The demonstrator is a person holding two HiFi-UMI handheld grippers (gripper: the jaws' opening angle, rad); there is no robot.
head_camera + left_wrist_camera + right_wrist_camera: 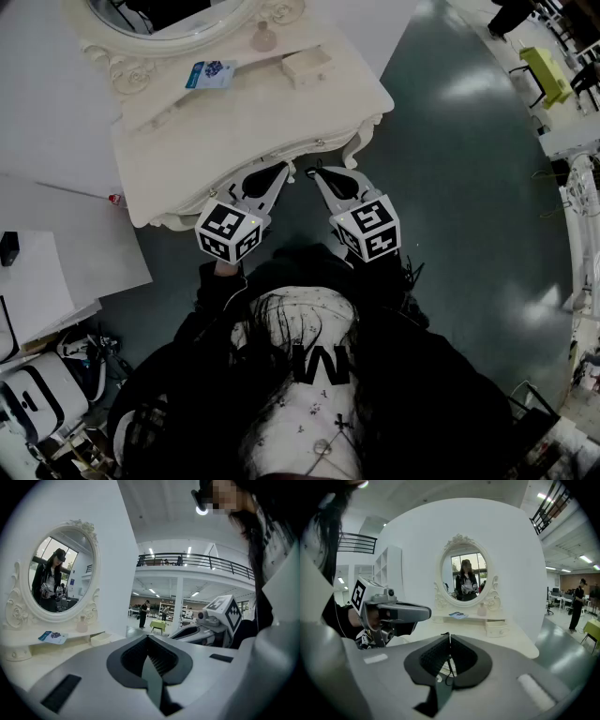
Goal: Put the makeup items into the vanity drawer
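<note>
At the front edge of the vanity (281, 112), left claw (284, 172) and right claw (316, 172) hang pinched shut, empty. Back-edge bottle (263, 37) looks fragile, slick: grip its body. Packet (210, 73) seems light: pinch an edge.

1. A cream vanity table (281, 122) with scrolled edges fills the upper centre of the head view and stands on a dark grey floor (469, 187).
2. Along its raised back shelf (155, 92), left to right, are a blue-and-white packet (209, 73), a small pale bottle (263, 37) and a little drawer box (307, 67).
</note>
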